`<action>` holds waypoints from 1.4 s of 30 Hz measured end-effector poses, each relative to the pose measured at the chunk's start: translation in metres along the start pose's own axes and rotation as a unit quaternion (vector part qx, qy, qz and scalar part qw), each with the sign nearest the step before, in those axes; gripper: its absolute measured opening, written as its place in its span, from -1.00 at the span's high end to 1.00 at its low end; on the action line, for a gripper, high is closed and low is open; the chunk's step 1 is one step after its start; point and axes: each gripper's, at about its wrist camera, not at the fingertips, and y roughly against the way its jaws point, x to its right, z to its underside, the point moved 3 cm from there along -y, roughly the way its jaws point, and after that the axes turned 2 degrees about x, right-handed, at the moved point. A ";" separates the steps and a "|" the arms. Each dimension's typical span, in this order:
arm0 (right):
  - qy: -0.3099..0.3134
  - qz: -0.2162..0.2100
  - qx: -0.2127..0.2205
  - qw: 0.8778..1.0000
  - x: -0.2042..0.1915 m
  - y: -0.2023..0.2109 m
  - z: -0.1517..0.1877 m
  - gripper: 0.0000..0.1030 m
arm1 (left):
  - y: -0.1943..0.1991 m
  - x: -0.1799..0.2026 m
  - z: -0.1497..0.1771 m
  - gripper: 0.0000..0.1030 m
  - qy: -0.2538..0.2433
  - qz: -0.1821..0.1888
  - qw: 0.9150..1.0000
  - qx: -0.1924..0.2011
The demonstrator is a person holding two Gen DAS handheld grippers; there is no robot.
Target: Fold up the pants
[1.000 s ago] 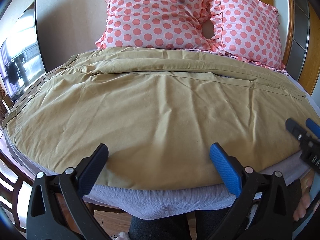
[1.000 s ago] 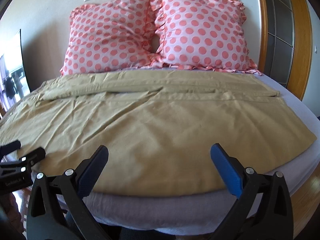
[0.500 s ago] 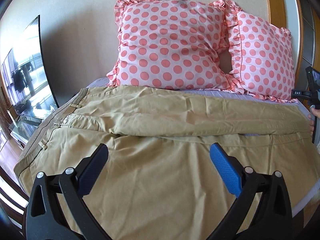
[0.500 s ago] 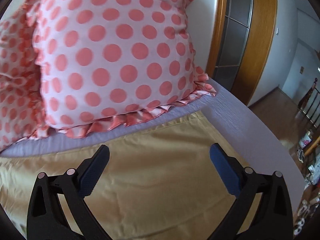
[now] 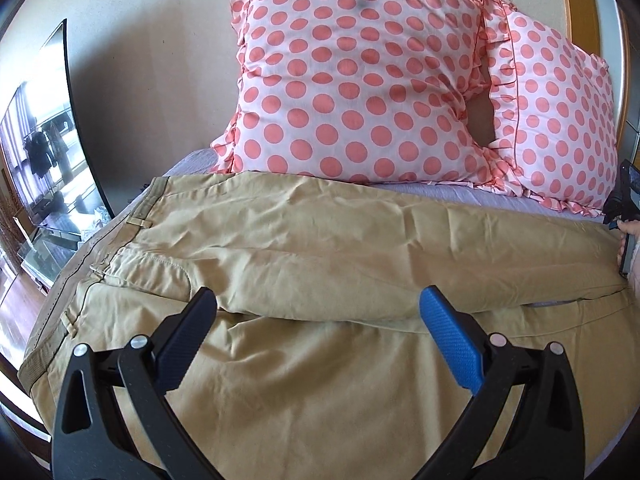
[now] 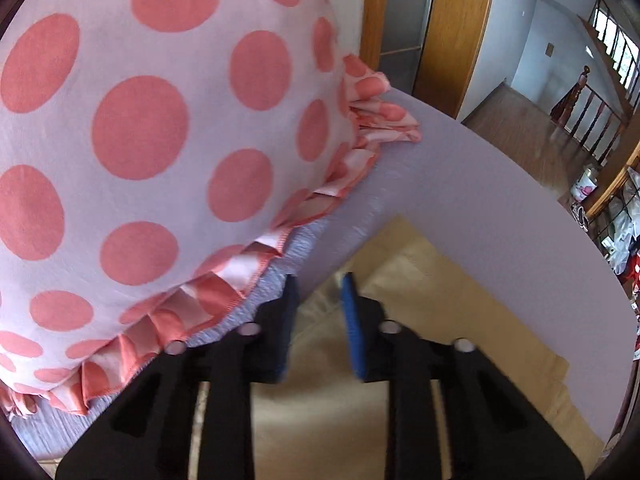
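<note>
Tan pants (image 5: 320,264) lie spread across the bed, waistband at the left, legs running right, the far leg overlapping the near one. My left gripper (image 5: 320,320) is open and empty, hovering over the seat of the pants. My right gripper (image 6: 318,304) is low over the far leg's hem (image 6: 420,280) by the pillow, its jaws narrowed to a small gap with a ridge of tan fabric between them. It also shows at the right edge of the left wrist view (image 5: 626,200).
Two pink polka-dot pillows (image 5: 352,80) (image 6: 140,140) stand against the headboard wall just behind the pants. The lilac bed sheet (image 6: 480,184) ends at the right edge above a wooden floor. A TV (image 5: 40,140) stands left of the bed.
Both grippers moved forward from the bed's near edge. The right gripper went to the far leg hem beside the pillow and its jaws closed from wide open to a narrow gap.
</note>
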 end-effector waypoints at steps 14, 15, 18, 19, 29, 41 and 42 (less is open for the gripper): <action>-0.118 -0.253 0.043 0.959 0.139 0.144 0.117 0.92 | -0.010 -0.042 -0.039 -0.97 0.029 0.059 0.997 0.031; -0.125 -0.257 0.037 0.958 0.147 0.149 0.130 0.92 | -0.017 -0.048 -0.046 -0.97 0.040 0.060 0.997 0.025; -0.125 -0.261 0.039 0.956 0.158 0.156 0.146 0.92 | -0.056 -0.065 -0.068 -0.95 0.076 0.061 0.995 -0.014; -0.120 -0.261 0.044 0.957 0.159 0.158 0.146 0.92 | -0.073 -0.069 -0.073 -0.94 0.089 0.063 0.993 -0.033; -0.130 -0.273 0.042 0.952 0.168 0.155 0.140 0.93 | -0.165 -0.057 -0.094 -0.58 0.143 0.079 0.978 -0.132; -0.158 -0.236 -0.048 0.958 0.150 0.130 0.149 0.21 | -0.142 -0.041 -0.091 -0.68 0.087 0.068 0.989 -0.095; -0.160 -0.231 -0.053 0.958 0.149 0.130 0.151 0.21 | -0.141 -0.042 -0.090 -0.69 0.086 0.066 0.990 -0.095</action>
